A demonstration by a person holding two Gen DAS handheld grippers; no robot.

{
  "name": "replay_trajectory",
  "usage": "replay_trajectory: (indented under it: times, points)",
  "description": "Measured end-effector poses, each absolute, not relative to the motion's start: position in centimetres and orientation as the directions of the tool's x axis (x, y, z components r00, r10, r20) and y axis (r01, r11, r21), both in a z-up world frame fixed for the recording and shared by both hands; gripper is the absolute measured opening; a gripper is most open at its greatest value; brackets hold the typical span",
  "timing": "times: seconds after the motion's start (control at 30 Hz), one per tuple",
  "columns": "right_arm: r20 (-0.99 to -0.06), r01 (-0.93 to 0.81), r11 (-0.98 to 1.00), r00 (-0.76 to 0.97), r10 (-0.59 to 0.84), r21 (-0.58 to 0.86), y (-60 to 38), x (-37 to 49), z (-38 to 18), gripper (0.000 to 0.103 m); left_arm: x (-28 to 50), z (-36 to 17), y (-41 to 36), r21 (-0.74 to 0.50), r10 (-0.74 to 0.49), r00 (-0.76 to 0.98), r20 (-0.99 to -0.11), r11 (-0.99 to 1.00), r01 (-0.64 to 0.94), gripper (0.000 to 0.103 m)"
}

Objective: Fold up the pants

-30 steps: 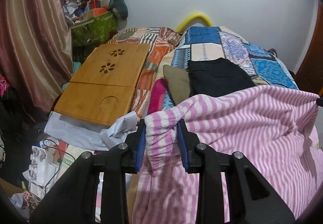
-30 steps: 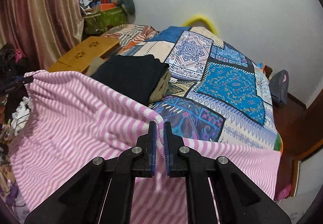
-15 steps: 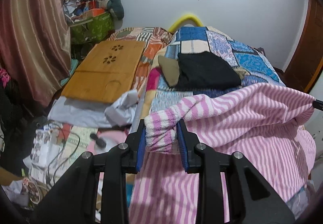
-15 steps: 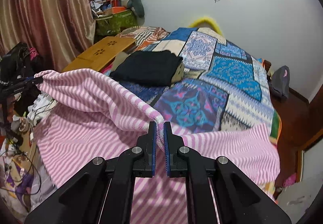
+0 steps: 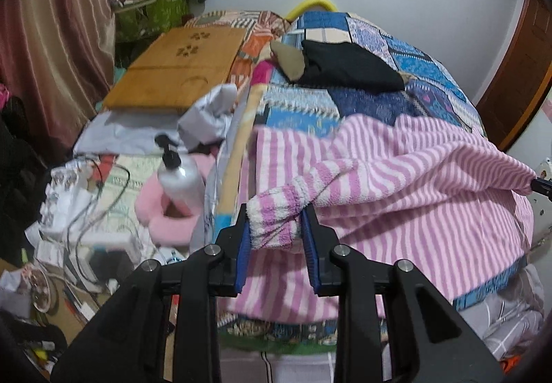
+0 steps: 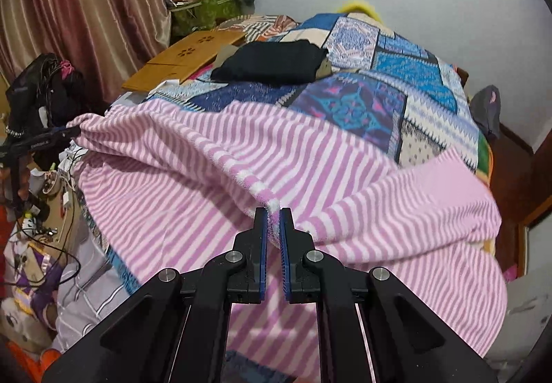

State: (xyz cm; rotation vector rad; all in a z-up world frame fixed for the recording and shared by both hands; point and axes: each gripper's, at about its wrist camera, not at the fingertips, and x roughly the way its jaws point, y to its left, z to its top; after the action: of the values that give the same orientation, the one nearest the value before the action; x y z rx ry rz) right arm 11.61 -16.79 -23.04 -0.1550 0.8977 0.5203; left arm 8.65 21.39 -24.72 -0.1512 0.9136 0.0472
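Left wrist view: saw the pants [image 5: 414, 183], pink with white stripes, spread over the near end of the bed [image 5: 379, 100] and hanging past its near edge. Found one bunched corner of them clenched between the pads of the left gripper [image 5: 276, 221], with a thick roll of cloth in the gap. Traced the lifted hem from there across to the right, raised clear of a lower layer lying flat on the bed.

In the right wrist view, found the right gripper [image 6: 272, 214] clamped almost flat on a thin pinch of the same hem, with the cloth sagging in a shallow trough between the two grips.

Judged the step as a fold in mid-carry: upper layer held up by two corners, not yet laid on the lower one. Reckoned the next move to call for keeping the hem stretched between both grips, lowering it evenly so the edges meet square, and letting go only once the cloth lay flat. Expected the thick fleece to slump and wrinkle if slackened early.

Noted, further out, a black garment [image 5: 345, 66] folded toward the bed's middle, well apart from the pants. Spotted a board [image 5: 179, 72] beside the bed's left edge and a bottle [image 5: 179, 176] in the clutter near the near left corner.
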Motion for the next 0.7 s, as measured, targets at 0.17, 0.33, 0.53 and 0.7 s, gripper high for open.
replay_trajectory:
  times: [0.17, 0.33, 0.53, 0.7]
  points:
    - [-0.790, -0.475, 0.874, 0.495, 0.362, 0.103, -16.9, 10.0, -24.2, 0.005, 6.9, -26.5, 21.5, -0.122, -0.038, 0.587, -0.809, 0.987, -0.103, 0.028]
    - [-0.806, -0.466, 0.877, 0.472, 0.357, 0.116, -17.0, 8.9, -25.5, 0.004, 5.8, -28.2, 21.5, -0.128, -0.045, 0.558, -0.828, 0.986, -0.110, 0.028]
    - [-0.833, -0.477, 0.872, 0.436, 0.340, 0.106, -16.6, 7.5, -27.3, 0.003, 5.3, -29.3, 21.0, -0.119, -0.037, 0.541, -0.840, 0.986, -0.117, 0.028]
    - [-0.833, -0.481, 0.875, 0.460, 0.308, 0.058, -16.3, 7.0, -27.0, 0.003, 5.0, -28.5, 21.0, -0.099, -0.021, 0.526, -0.850, 0.988, -0.120, 0.034]
